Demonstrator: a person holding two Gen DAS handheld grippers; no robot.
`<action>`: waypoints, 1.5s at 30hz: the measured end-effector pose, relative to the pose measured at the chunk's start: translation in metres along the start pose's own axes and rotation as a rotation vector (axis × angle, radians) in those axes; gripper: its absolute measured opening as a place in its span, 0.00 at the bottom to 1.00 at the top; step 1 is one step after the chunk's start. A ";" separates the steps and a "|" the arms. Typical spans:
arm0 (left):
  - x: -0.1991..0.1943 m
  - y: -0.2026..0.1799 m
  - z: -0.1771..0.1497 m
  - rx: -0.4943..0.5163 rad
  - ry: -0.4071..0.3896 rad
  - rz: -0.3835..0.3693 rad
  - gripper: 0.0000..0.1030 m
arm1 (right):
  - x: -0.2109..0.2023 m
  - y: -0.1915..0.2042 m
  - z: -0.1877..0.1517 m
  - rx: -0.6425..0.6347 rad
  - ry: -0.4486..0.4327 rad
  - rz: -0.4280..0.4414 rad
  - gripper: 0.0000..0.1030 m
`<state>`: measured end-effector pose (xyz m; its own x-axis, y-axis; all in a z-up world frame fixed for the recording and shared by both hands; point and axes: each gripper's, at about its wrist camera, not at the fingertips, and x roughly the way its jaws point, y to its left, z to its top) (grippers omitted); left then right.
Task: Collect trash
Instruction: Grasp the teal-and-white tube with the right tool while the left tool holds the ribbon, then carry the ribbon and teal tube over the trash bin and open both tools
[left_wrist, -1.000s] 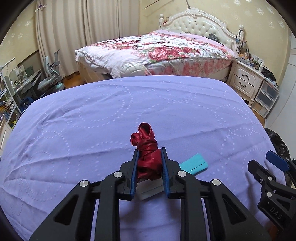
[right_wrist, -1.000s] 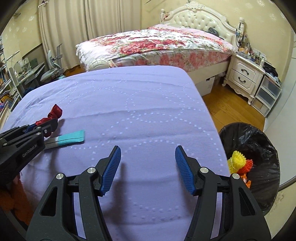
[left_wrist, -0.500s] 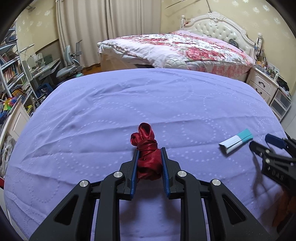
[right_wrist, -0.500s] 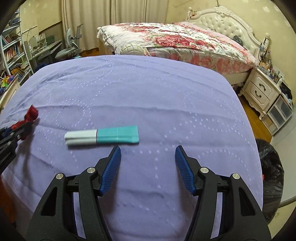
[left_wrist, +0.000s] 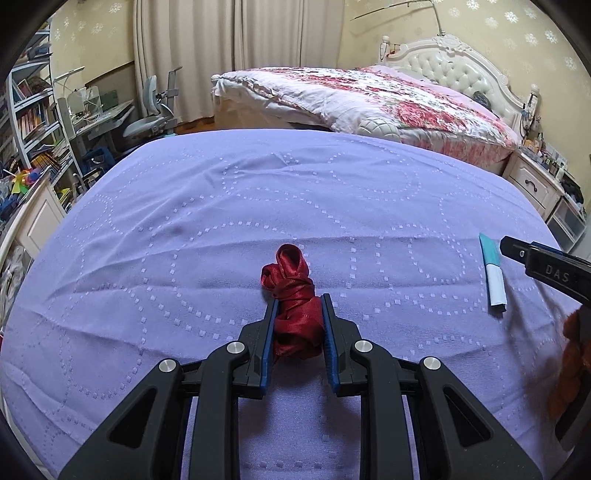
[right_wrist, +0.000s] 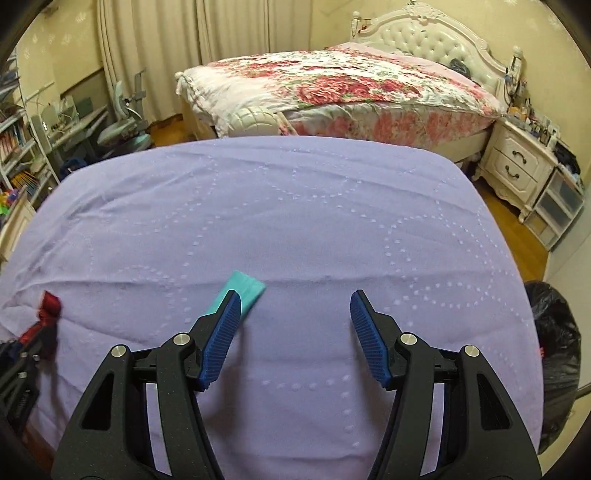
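Left gripper clamped on red ribbon, right gripper spread wide beside teal packet, possibly touching it

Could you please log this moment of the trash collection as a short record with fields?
surface: purple bedspread
left gripper: shut on red ribbon
right gripper: open, empty
teal-and-white packet: lying flat on the bedspread, its teal end showing past the right gripper's left finger
black bin bag: on the floor past the bedspread's right edge
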<state>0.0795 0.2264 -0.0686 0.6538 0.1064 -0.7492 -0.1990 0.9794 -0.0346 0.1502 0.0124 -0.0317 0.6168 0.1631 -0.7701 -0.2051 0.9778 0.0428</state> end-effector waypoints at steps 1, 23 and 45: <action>0.000 0.001 0.000 -0.002 0.000 -0.002 0.22 | -0.002 0.004 -0.001 -0.006 -0.002 0.010 0.58; 0.000 0.005 0.000 -0.023 -0.006 -0.014 0.22 | -0.007 0.027 -0.028 -0.121 0.047 0.021 0.33; -0.022 -0.041 -0.009 0.017 -0.049 -0.085 0.22 | -0.045 -0.018 -0.049 -0.067 0.000 0.031 0.13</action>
<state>0.0661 0.1827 -0.0567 0.7030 0.0306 -0.7105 -0.1290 0.9880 -0.0851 0.0886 -0.0191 -0.0288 0.6090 0.1929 -0.7694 -0.2743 0.9613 0.0239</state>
